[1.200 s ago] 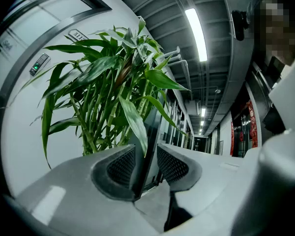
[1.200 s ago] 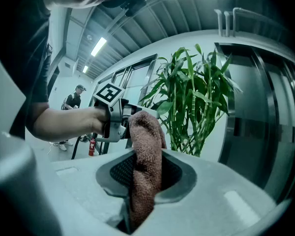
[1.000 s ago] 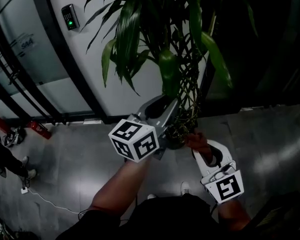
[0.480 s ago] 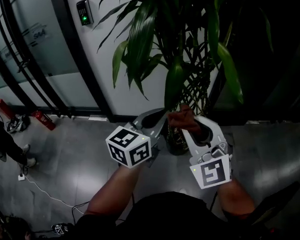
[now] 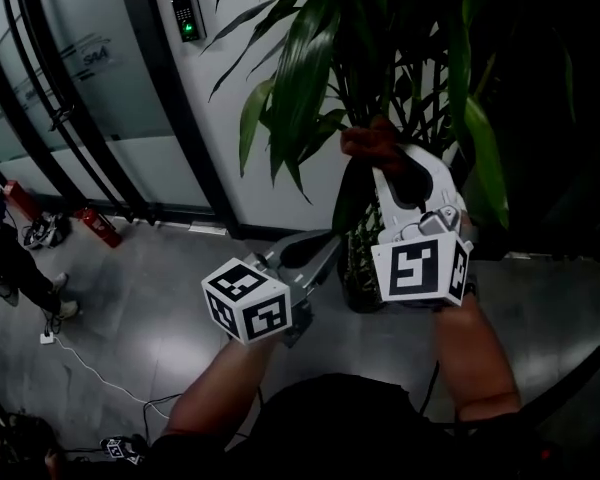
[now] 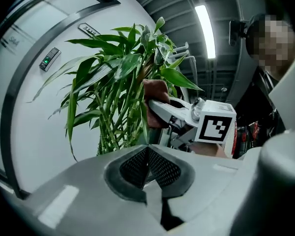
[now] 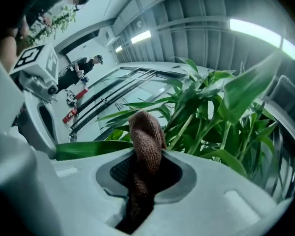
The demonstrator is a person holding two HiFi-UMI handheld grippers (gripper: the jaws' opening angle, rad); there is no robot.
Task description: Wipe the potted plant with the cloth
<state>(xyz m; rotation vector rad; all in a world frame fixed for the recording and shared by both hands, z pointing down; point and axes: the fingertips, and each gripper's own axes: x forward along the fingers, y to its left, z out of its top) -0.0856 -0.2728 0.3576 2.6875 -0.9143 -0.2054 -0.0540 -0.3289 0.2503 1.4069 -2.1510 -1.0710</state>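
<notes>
The potted plant (image 5: 305, 63) has long green leaves and stands against the white wall, its pot (image 5: 363, 280) dim on the floor. My left gripper (image 5: 330, 241) points level at it from below, shut on the tip of a hanging leaf (image 5: 347, 200). That leaf runs edge-on into the closed pads (image 6: 147, 149) in the left gripper view. My right gripper (image 5: 373, 156) is higher up among the foliage, shut on a brown cloth (image 5: 365, 140). The cloth (image 7: 146, 134) sticks up out of its jaws, just above the held leaf (image 7: 91, 149).
A glass partition with dark frames (image 5: 70, 118) runs along the left, with a card reader (image 5: 187, 15) on the wall. Red fire extinguishers (image 5: 98, 226), a person (image 5: 10, 268) and a floor cable (image 5: 90, 373) are at the left. A dark panel (image 5: 570, 118) stands right of the plant.
My right gripper has risen from beside the pot up into the leaves, rolling and carrying the cloth. My left gripper has sunk slightly below the hanging leaf.
</notes>
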